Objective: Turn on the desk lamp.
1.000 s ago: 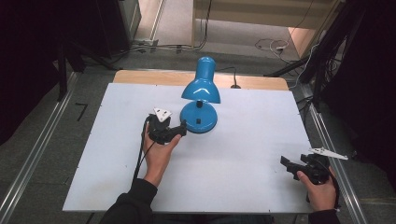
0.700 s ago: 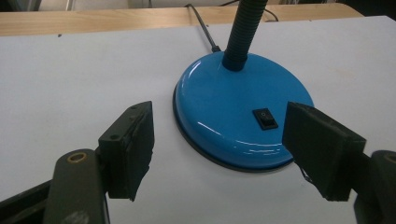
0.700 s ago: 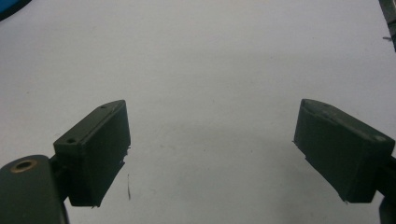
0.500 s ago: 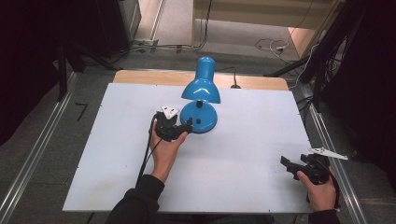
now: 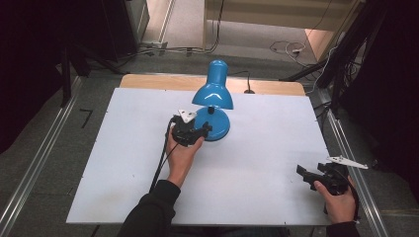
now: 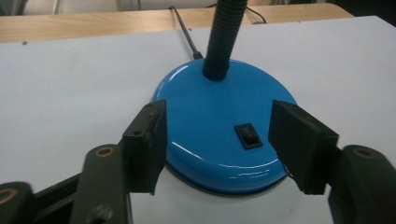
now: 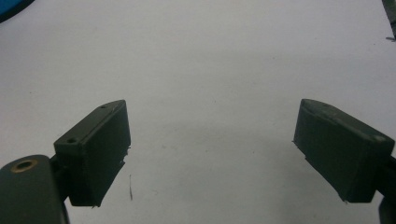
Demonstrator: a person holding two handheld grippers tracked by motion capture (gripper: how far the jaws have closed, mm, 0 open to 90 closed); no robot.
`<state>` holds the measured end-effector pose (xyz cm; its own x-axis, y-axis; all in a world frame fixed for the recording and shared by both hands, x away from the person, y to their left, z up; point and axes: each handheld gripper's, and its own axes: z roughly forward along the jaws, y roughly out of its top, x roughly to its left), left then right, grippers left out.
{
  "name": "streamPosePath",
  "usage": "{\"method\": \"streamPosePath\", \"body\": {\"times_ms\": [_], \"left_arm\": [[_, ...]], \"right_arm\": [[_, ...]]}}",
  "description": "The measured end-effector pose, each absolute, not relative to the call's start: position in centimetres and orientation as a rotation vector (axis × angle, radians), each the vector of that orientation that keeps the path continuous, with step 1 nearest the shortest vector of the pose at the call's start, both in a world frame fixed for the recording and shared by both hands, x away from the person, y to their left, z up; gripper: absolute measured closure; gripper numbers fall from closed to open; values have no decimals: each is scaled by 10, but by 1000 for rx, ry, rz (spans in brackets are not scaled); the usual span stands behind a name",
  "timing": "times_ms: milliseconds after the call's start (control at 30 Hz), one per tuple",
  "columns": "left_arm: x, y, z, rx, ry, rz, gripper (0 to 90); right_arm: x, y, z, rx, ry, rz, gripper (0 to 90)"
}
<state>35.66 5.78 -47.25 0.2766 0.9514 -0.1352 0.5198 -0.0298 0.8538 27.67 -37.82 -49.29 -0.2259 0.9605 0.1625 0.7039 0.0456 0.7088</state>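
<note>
The blue desk lamp [image 5: 213,106] stands toward the far middle of the white desk [image 5: 123,163], its round base [image 6: 219,126] well short of the far edge, with bare surface to either side. A black rocker switch [image 6: 247,135] sits on the base's near part. The left gripper [image 5: 195,132] is at the base's near rim; its jaws have just been closing, stand apart, and flank the base without pressing it. The right gripper [image 5: 309,177] rests near the desk's right near corner, jaws wide apart over bare surface.
</note>
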Motion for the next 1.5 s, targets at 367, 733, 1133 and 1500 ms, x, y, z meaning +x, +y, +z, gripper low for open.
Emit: {"method": "streamPosePath", "body": {"times_ms": [367, 733, 1133, 1500], "left_arm": [[366, 42, -472, 1711, 1318, 581, 778], [375, 34, -480, 1756, 1316, 568, 900], [380, 30, -491, 1758, 1338, 561, 900], [381, 28, -495, 1764, 1339, 549, 900]], "right_arm": [[277, -378, -493, 1684, 1978, 994, 97], [278, -380, -493, 1679, 1980, 999, 98], [278, -380, -493, 1680, 1978, 1000, 98], [278, -381, -494, 1680, 1979, 999, 99]]}}
